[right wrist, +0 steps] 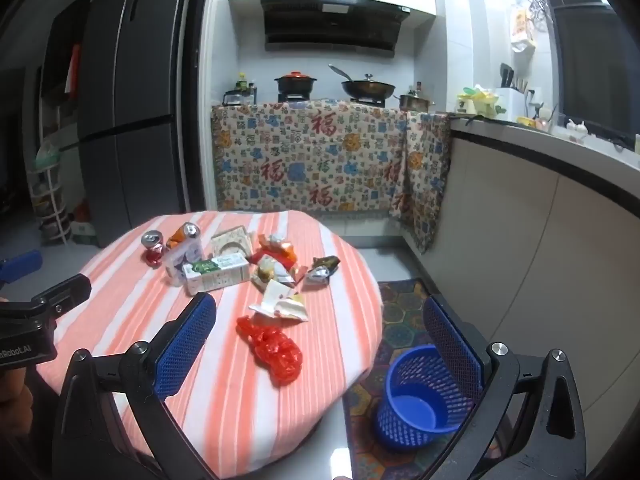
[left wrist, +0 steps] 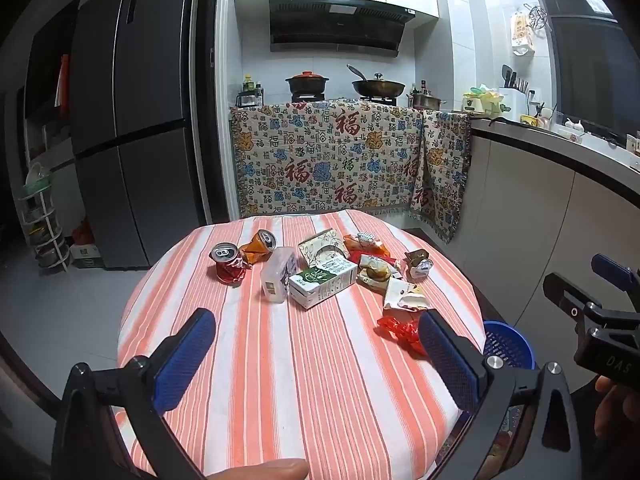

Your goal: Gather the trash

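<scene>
Both grippers are hanging wide open, holding nothing. The red plastic bag (right wrist: 272, 350) is lying mid-frame just ahead of the right gripper (right wrist: 320, 336), nearer it than the left gripper (left wrist: 316, 344); the blue wastebasket (right wrist: 416, 396) is sitting lower right

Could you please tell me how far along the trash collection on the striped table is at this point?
Nothing looks done: the blue basket on the floor appears empty. Nothing is in hand; the left gripper and right gripper are both open. Left: everything, including the red can, milk carton and red plastic bag.
</scene>
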